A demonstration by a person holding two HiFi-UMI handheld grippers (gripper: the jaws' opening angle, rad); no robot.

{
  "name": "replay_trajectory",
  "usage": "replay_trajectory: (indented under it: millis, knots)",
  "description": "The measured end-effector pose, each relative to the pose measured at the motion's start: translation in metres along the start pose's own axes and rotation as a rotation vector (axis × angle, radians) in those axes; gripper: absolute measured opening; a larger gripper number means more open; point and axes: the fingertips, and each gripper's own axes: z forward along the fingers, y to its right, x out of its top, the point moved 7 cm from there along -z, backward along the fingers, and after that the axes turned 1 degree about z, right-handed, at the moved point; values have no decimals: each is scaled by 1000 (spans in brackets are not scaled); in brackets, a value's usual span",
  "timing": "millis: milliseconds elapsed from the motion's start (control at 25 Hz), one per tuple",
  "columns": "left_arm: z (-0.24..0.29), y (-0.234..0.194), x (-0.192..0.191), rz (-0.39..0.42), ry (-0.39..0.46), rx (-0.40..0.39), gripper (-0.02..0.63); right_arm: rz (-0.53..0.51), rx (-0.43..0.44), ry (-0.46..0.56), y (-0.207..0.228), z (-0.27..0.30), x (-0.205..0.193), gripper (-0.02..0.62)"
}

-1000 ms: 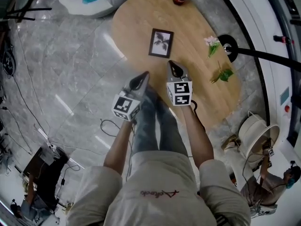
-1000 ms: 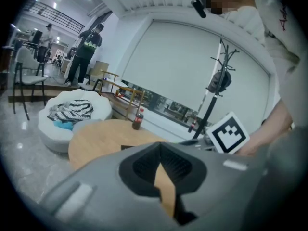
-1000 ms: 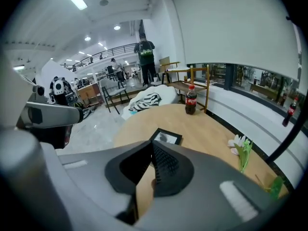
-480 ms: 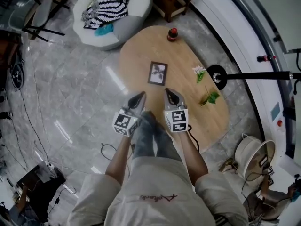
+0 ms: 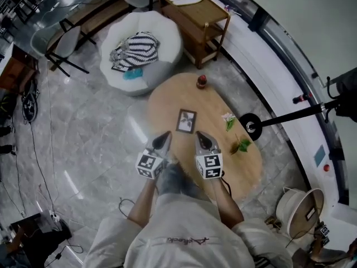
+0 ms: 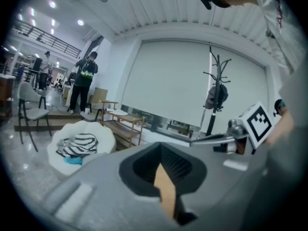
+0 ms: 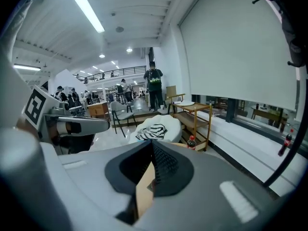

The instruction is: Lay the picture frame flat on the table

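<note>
My left gripper (image 5: 165,134) and right gripper (image 5: 199,134) sit side by side ahead of me, both jaws closed and empty.

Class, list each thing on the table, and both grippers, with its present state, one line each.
picture frame: lying flat, face up, on the table
bottle: upright, red cap on
flower: lying on its side
leafy sprig: lying flat
left gripper: shut, empty
right gripper: shut, empty
</note>
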Motion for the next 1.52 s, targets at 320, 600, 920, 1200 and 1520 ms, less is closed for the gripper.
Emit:
replay_trajectory:
  millis: [320, 600, 920, 1200, 1520]
  knots:
    - [-11, 23, 47, 46, 58, 16, -1, -22, -1, 62, 4, -36, 43, 3]
    - [-18, 40, 87, 95, 98, 25, -1, -38, 2, 127, 7, -63, 74, 3]
    - [-33, 48, 102, 118, 123, 48, 0, -46, -9, 166, 5, -83, 87, 3]
    - [-37, 56, 110, 146, 143, 55, 0, -53, -16, 185, 9, -96, 89, 3]
    - [-42, 70, 120, 166, 161, 57, -2, -28, -17, 197, 12, -108, 85, 3]
